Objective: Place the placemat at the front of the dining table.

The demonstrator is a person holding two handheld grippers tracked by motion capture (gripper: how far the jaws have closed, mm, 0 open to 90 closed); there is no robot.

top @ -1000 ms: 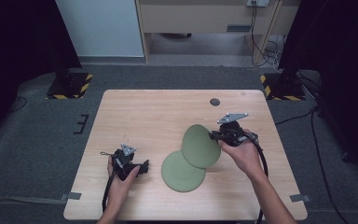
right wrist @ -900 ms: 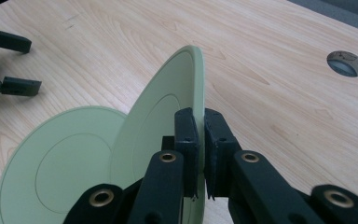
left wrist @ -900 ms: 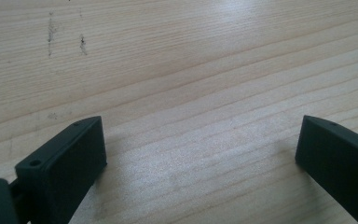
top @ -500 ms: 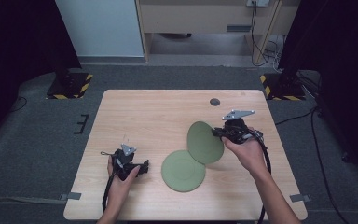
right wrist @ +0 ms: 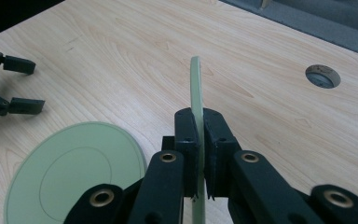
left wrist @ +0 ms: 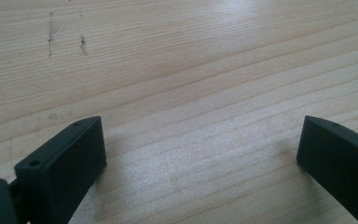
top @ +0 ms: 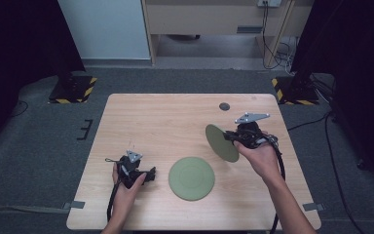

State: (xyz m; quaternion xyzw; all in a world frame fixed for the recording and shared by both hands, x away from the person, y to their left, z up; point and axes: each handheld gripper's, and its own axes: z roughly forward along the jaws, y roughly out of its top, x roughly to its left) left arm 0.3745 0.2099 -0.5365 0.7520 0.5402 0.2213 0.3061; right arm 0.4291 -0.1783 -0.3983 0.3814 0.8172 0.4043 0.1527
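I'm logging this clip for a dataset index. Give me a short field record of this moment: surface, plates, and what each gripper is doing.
surface: wooden table with a round hole near its far edge
held plate: green plate, tilted on edge, lifted off the table
lying plate: second green plate, flat on the table, apart from the held one
right gripper: shut on the held plate's rim
left gripper: open, nothing between its fingers, resting low at the table, left of the flat plate
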